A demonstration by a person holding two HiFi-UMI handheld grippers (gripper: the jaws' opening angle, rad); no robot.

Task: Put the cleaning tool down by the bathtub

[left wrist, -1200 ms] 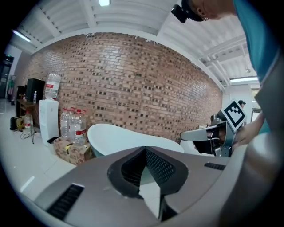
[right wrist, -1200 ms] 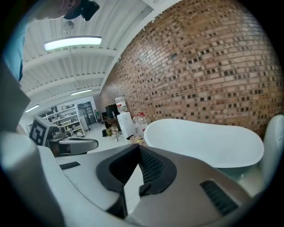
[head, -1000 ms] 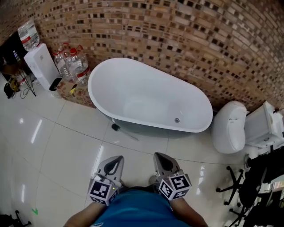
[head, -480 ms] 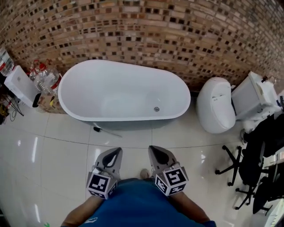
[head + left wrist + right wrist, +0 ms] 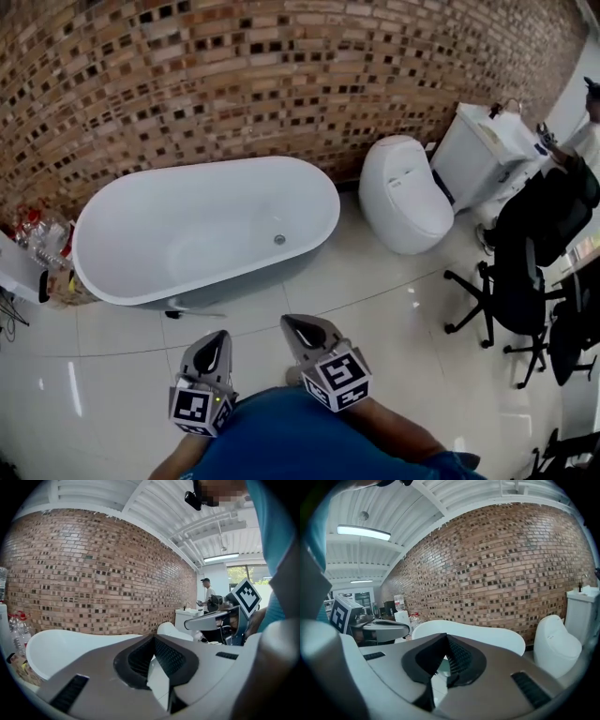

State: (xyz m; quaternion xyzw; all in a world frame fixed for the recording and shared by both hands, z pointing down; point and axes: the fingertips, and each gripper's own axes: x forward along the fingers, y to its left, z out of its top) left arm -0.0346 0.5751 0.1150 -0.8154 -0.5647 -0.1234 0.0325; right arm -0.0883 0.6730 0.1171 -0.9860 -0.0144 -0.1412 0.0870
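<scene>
The white bathtub (image 5: 206, 230) stands against the brick wall. The cleaning tool (image 5: 192, 310), a thin handle with a small black head, lies on the floor tiles right by the tub's near side. Both grippers are held close to my body, well short of the tool, pointing toward the tub. My left gripper (image 5: 217, 338) is shut with nothing in it, and the left gripper view shows its tips (image 5: 153, 637) meeting in front of the tub (image 5: 70, 644). My right gripper (image 5: 299, 326) is also shut and empty, its tips (image 5: 446, 637) closed before the tub (image 5: 487, 641).
A white toilet (image 5: 405, 192) and a white cistern unit (image 5: 487, 150) stand right of the tub. Black office chairs (image 5: 525, 281) crowd the right side. Water bottles (image 5: 37, 234) and a carton sit at the tub's left end. A person (image 5: 207, 592) stands at the far right.
The head view has swung to the right: the tub has slid left in the picture and the toilet and chairs have come further in. Both grippers stay shut near my body.
</scene>
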